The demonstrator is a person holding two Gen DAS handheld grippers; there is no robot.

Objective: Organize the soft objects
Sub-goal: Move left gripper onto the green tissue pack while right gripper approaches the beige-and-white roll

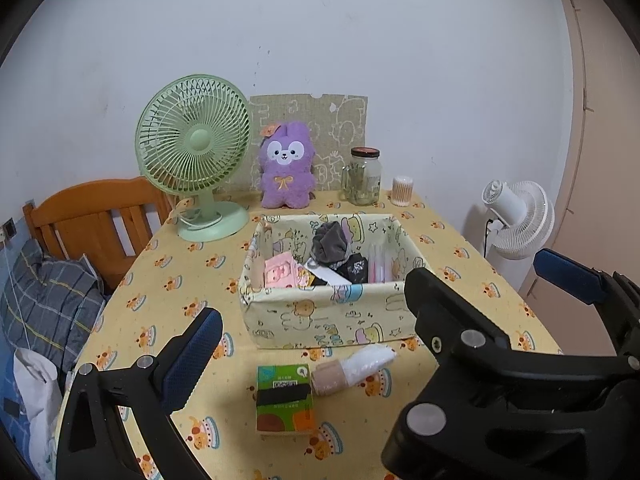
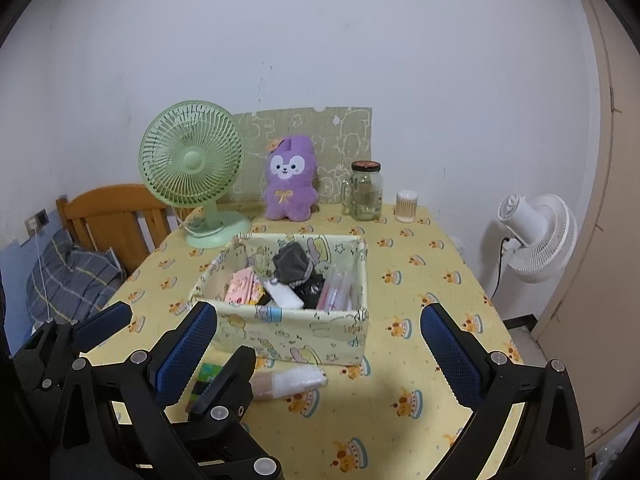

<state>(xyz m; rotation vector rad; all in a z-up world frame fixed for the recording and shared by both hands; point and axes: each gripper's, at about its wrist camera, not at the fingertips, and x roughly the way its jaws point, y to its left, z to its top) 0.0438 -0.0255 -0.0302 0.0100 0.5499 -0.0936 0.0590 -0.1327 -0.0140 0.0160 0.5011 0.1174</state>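
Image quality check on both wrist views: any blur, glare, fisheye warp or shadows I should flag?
Left wrist view: sharp, even indoor light, strong barrel warp with dark corners; the fabric box reads clearly. Right wrist view: equally sharp, no glare; the door edge bows, and soft claw shadows fall on the tablecloth.

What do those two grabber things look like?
Both are black plastic frames with silver round bolts. The left gripper and right gripper each have two fingers faced with bumpy dark blue pads. No cables, hands or sleeves show.
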